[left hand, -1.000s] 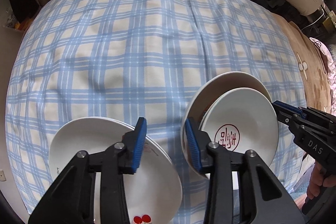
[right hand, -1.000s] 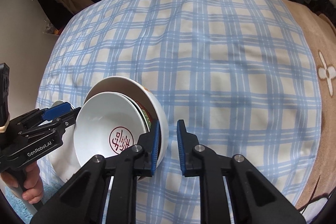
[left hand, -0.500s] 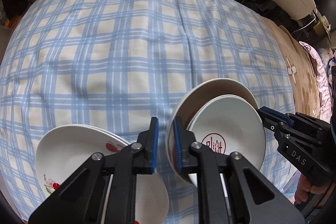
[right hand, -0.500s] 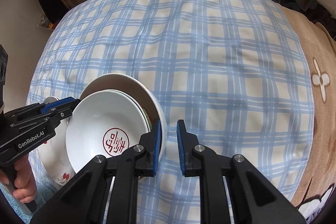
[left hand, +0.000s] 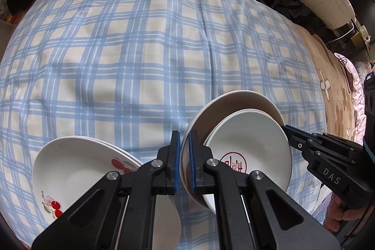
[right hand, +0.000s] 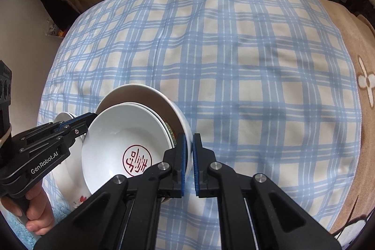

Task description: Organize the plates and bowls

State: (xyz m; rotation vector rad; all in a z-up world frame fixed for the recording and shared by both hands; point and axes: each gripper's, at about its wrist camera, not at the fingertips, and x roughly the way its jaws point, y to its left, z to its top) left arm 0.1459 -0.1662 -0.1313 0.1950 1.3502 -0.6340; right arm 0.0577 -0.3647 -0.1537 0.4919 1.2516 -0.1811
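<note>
Two stacks of crockery on a blue checked cloth [left hand: 131, 43], listed from the left.

Item 1: cherry plates [left hand: 77, 170], a shallow nested pair at the near left edge of the cloth, lying flat, ungripped, just beside the left tool.

Item 2: left gripper [left hand: 184, 161], pointing steeply down. Pads pressed nearly together, pinching the left rim of the big bowl; the rim edge passes between the blue pads.

Item 3: big bowl [left hand: 243, 102], tilted, with a stamped bowl [left hand: 248, 147] nested inside it, red seal mark facing up. Stack sits near the front edge of the cloth, between the two tools.

Item 4: right gripper [right hand: 190, 156], also pointing steeply down. Its jaws are closing, with the bowl's right rim between them; pads appear to bear on it.

Governing relation: the bowl stack lies directly between the grippers, held at opposite rims, so its line of support runs left to right; both hands are equally near. Judged next move: a two-handed lift or shift, which needs both hands rising together to keep the inner bowl from sliding.

Change from a second ago: left jaws stood wide, straddling the gap between plates and bowl; now clamped on the rim. Right jaws narrowed slightly.
</note>
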